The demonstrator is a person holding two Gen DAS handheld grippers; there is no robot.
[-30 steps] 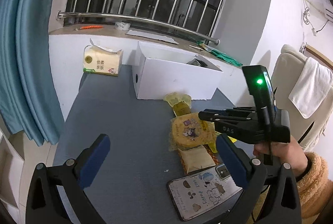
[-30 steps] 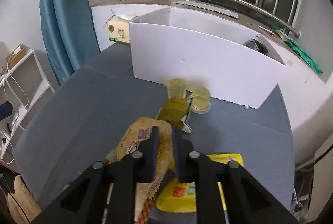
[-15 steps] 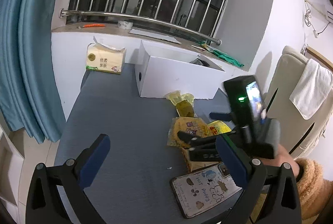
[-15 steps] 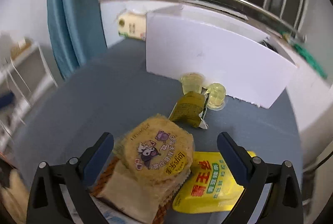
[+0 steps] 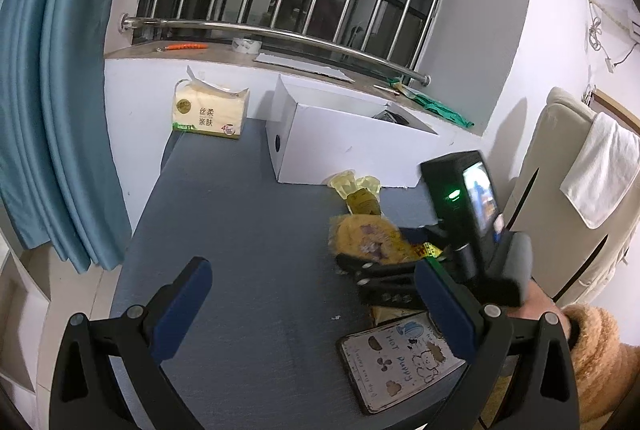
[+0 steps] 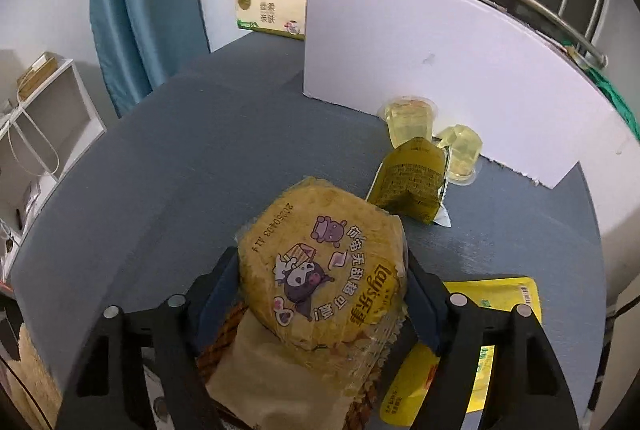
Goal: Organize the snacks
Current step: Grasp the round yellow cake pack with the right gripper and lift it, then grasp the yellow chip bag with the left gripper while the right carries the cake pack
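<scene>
A round yellow Lay's snack pack (image 6: 320,270) with a cartoon print lies on a pile of snacks on the blue-grey table (image 6: 200,150). My right gripper (image 6: 320,294) has its blue fingers on both sides of the pack, touching its edges. The pack also shows in the left wrist view (image 5: 366,240), with the right gripper (image 5: 352,266) low around it. Under and beside it lie a brown packet (image 6: 264,370) and a yellow sachet (image 6: 492,314). My left gripper (image 5: 316,310) is open and empty above the near table.
An open white box (image 5: 340,138) stands at the back of the table. In front of it are two jelly cups (image 6: 412,118) and an olive-yellow packet (image 6: 412,182). A tissue pack (image 5: 210,112) sits back left. A phone (image 5: 404,358) lies at the near edge.
My right gripper was shut a second ago, then opened wide, moved down over the pile and closed in on the round yellow pack. My left gripper stayed open.
</scene>
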